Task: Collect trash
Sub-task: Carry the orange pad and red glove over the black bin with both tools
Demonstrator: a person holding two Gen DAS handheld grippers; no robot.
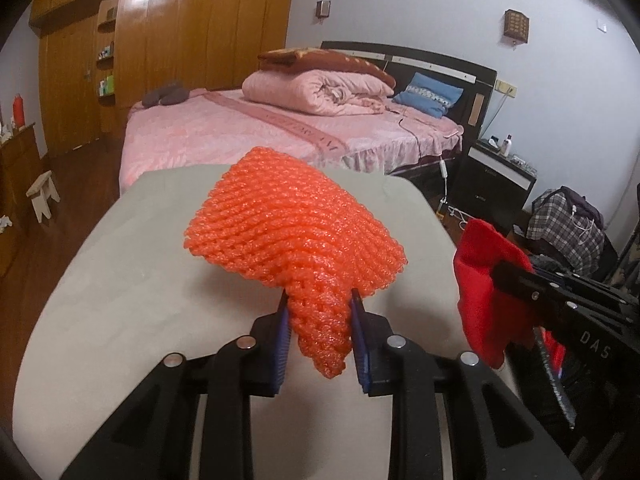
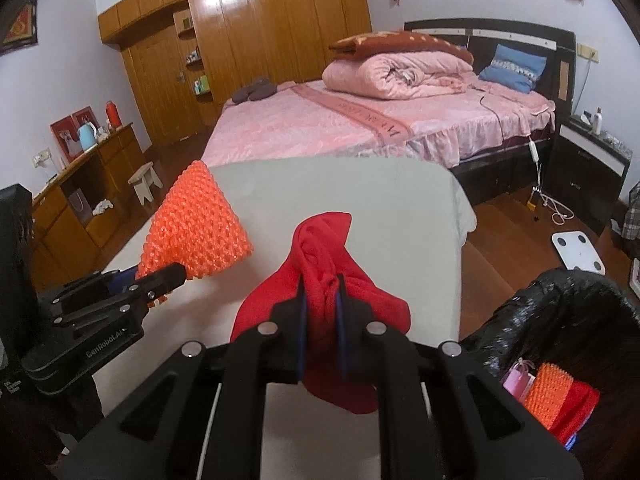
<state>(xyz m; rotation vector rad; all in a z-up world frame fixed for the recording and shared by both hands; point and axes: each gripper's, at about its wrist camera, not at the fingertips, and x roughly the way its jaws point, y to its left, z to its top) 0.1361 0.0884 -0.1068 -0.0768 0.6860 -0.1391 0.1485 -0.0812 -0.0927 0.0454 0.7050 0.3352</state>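
Mounted on each wrist, looking forward and downward over the table [image 1: 120,280], close up; sharing table [image 2: 400,220], bed [image 1: 240,132] and wardrobe [image 2: 280,20] beyond.

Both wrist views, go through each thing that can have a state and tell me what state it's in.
Left gripper: shut on the orange foam net, lifted off the grey table.
Right gripper: shut on the red cloth, lifted.
Black trash bag: open, with trash inside.
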